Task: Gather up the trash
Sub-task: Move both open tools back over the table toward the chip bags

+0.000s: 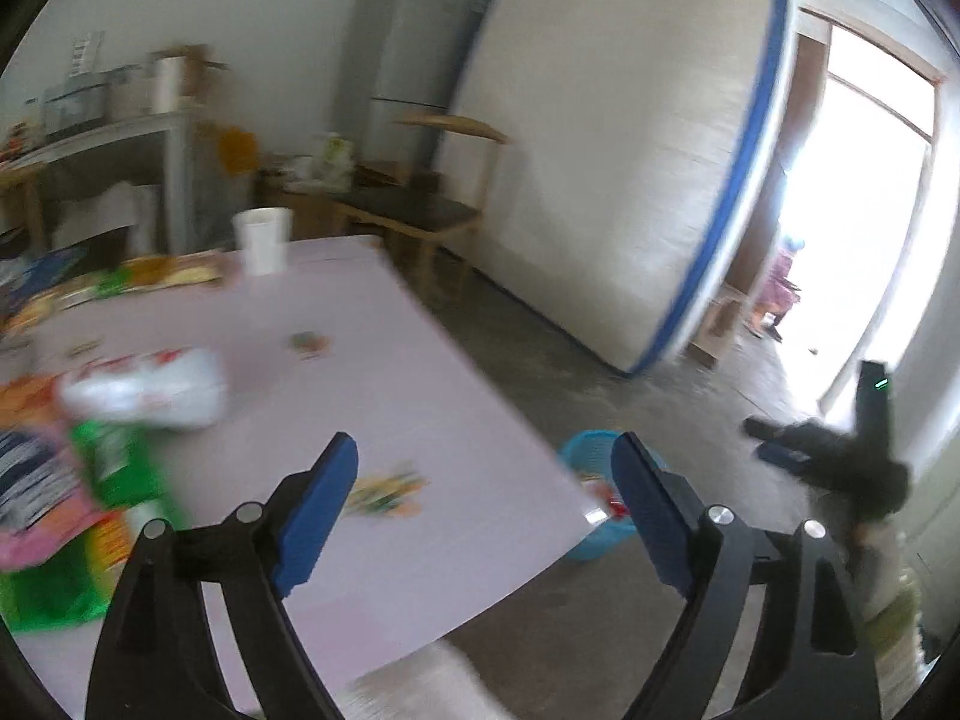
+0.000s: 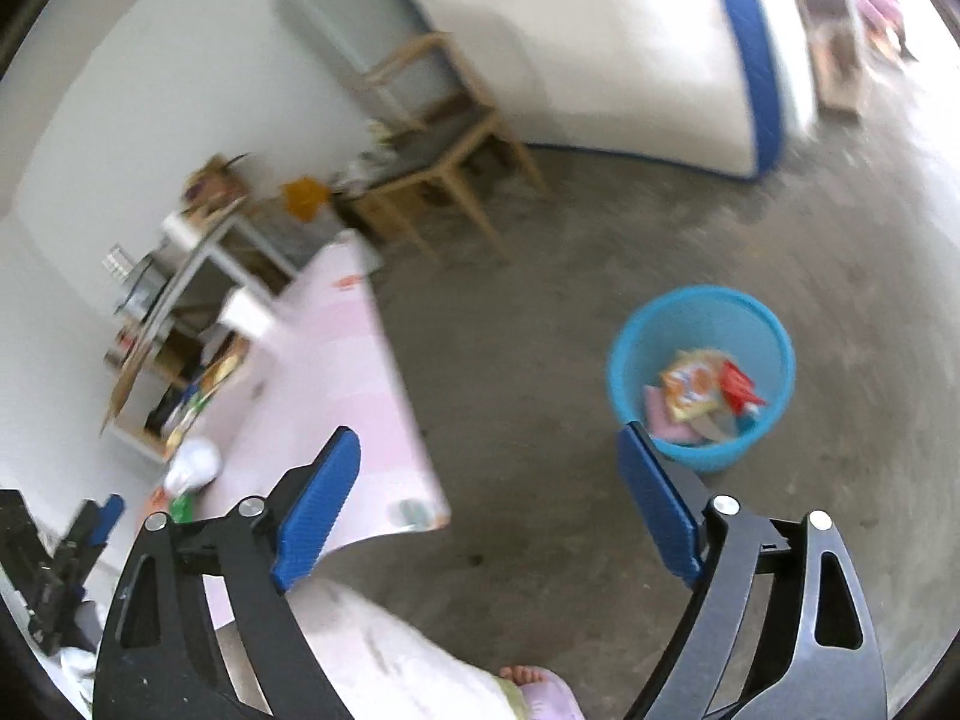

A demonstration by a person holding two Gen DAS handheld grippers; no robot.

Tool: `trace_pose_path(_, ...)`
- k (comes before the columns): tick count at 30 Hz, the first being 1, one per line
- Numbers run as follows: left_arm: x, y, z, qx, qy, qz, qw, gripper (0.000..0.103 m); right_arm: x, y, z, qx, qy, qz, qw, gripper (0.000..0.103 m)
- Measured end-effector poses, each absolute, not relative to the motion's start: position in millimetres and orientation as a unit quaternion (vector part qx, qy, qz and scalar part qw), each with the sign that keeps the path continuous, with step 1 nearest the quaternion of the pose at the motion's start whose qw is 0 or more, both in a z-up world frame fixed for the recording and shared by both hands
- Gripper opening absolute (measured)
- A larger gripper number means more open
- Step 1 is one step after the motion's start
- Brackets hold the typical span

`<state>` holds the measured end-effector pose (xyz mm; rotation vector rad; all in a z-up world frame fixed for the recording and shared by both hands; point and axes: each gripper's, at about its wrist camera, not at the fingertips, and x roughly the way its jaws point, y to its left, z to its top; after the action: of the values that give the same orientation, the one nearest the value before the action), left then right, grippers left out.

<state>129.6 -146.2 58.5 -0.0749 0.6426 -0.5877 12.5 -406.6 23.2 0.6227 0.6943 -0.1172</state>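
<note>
Both grippers were seen spread wide with nothing between their blue pads. The left gripper (image 1: 483, 516) was held above the near corner of the pale pink rectangular table (image 1: 384, 372), its fingers framing bare tabletop and a small flat multicoloured wrapper (image 1: 384, 489) lying just beyond the left pad. No contact with that wrapper or with the table could be made out. The right gripper (image 2: 489, 507) was held over the grey concrete floor (image 2: 540, 480), tilted down, and its right pad overlapped the near rim of the round light-blue plastic wastebasket (image 2: 630, 330) in the picture, though it stood above it rather than touching.

The basket had been set on the floor just off the table's corner, presumably so that litter could be dropped in without walking. Several crumpled packets (image 2: 702, 390), orange, red and pink, were already lying inside it. From the empty, wide jaws above the bin, a drop was judged to have been completed.

More trash remained on the table: a white plastic bag with red print (image 1: 150, 384), a green packet (image 1: 114, 462) and a heap of bright wrappers (image 1: 42, 492) toward the left edge, with another small wrapper (image 1: 309, 343) farther out. A white paper cup (image 1: 261, 240) stood upright at the far end. Both views were blurred, so finer details could not be told. Collection was judged partly done, the table still needing several more trips.
</note>
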Motion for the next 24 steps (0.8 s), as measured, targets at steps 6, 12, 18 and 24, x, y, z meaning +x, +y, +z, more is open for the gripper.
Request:
trace_pose_path(6,102.8,-49.2,54.4,-0.078,0.302,-0.205,0.928,0.084,37.4,-310.4,58.2,0.225,0.334,0.015,0.915,0.091)
trace_pose_path(12,82.6,20.8,56.7,-0.112,0.276,-0.153,0.942,0.084,66.3,-228.7,75.8,0.170,0.345,0.090,0.919,0.093)
trace_pose_path(18,73.8,72.9,50.4,-0.147,0.271,-0.106,0.945,0.084,89.3,-165.5,83.3,0.136,0.362,0.148,0.910,0.093)
trace_pose_path(24,66.1,112.8,43.1,-0.174,0.274,-0.070,0.943,0.084,92.9,-113.9,85.1,0.119,0.381,0.181,0.899,0.093)
